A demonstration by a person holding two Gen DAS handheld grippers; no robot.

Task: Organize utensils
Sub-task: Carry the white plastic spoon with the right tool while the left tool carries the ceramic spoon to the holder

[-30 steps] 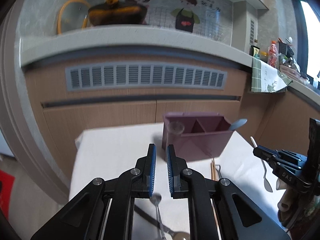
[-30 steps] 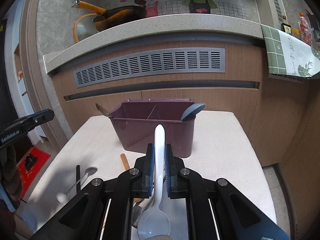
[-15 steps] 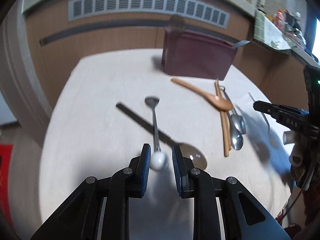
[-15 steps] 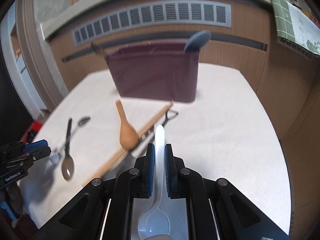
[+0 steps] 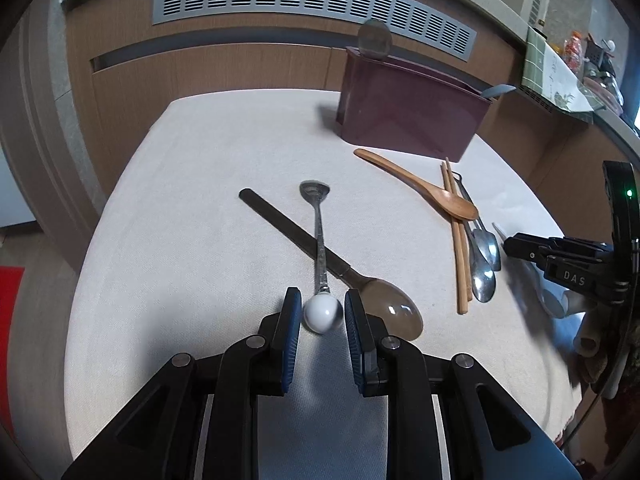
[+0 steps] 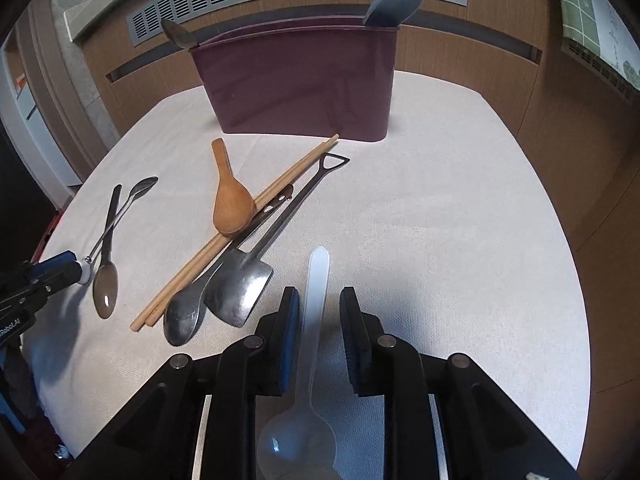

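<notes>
A: Start at the left gripper (image 5: 318, 312). What sits between its blue pads?

B: The white ball end of a slim metal spoon (image 5: 320, 256). The jaws stand narrowly apart, a sliver of gap showing on each side of the ball, so they flank it without pressing. The right wrist view shows the same tips at its left edge with the ball at them.

A: And ahead of those tips?

B: The slim spoon's stem runs straight away from them, crossing over a dark-handled spoon (image 5: 332, 264) whose translucent bowl lies just right of the right-hand pad.

A: The right gripper (image 6: 319, 308)?

B: Its jaws have just been opening. A clear plastic spoon (image 6: 314, 304) lies on the white cloth (image 6: 460, 240) between them, leaning against the left pad, well clear of the right one. Only its own camera shows this; the left view catches that gripper side-on.

A: Further out?

B: Left of it, a flat metal spatula (image 6: 240, 286) and a steel spoon (image 6: 184, 316), then chopsticks (image 6: 236, 232) with a wooden spoon (image 6: 232, 204) lying over them.

A: The holder?

B: The maroon utensil holder (image 6: 304, 84) stands beyond, at the cloth's far side. The right view shows a grey spoon (image 6: 394, 4) and a metal one (image 6: 178, 34) sticking out of it.
</notes>
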